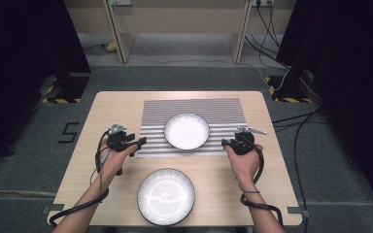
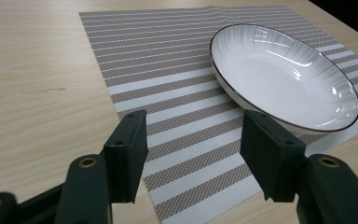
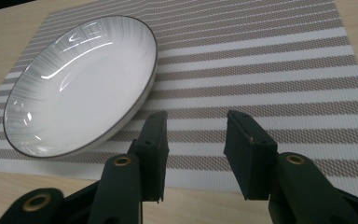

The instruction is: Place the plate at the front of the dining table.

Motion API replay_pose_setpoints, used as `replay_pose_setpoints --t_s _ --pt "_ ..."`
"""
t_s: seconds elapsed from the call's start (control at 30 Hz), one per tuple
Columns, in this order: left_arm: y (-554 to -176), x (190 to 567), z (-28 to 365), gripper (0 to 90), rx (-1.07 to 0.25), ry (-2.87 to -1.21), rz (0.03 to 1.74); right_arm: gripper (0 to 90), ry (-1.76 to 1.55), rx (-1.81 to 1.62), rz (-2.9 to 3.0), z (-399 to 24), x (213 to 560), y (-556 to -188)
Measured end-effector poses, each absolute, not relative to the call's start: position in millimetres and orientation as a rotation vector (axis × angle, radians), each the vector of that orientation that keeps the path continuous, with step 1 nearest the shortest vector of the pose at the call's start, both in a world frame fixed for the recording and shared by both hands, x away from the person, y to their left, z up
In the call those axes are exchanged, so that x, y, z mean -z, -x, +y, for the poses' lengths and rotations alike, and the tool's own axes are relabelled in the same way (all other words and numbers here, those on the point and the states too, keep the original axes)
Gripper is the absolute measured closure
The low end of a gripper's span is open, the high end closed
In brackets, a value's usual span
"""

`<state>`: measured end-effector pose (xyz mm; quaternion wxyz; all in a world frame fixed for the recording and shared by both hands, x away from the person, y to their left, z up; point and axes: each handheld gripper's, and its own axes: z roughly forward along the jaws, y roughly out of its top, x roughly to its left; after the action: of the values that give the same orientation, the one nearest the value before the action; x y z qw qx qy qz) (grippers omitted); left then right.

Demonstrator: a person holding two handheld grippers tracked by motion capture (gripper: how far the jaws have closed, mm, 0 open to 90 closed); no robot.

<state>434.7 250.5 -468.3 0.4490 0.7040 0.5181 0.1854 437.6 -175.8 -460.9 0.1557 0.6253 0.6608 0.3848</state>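
Tools flank the white plate on the striped mat; left tool gapes empty; right tool, seemingly narrower, likewise grips nothing.

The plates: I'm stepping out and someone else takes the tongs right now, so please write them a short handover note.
Left tongs: open, holding nothing, at the mat's near left corner, pointed at the far plate.
Right tongs: open, holding nothing, at the mat's near right edge, also pointed at that plate.
Far plate: sits on the striped mat, nothing on it, untouched.
Near plate: on the bare table near the front edge, between the forearms, nothing on it.
Done: nothing gripped yet.
Left: probably close in on the far plate's rim; judge the goal from there.
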Motion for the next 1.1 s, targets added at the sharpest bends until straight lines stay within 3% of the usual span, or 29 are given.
replay_pose_setpoints --t_s 0.7,1.1 --pt "-370 479 295 40.2 -0.451 -1.711 1.273 54.2 -1.784 -1.088 1.846 -226 461 -378" --pt "-353 481 318 40.3 -0.457 -1.65 1.31 53.2 -1.788 -1.091 1.816 -246 461 -356"
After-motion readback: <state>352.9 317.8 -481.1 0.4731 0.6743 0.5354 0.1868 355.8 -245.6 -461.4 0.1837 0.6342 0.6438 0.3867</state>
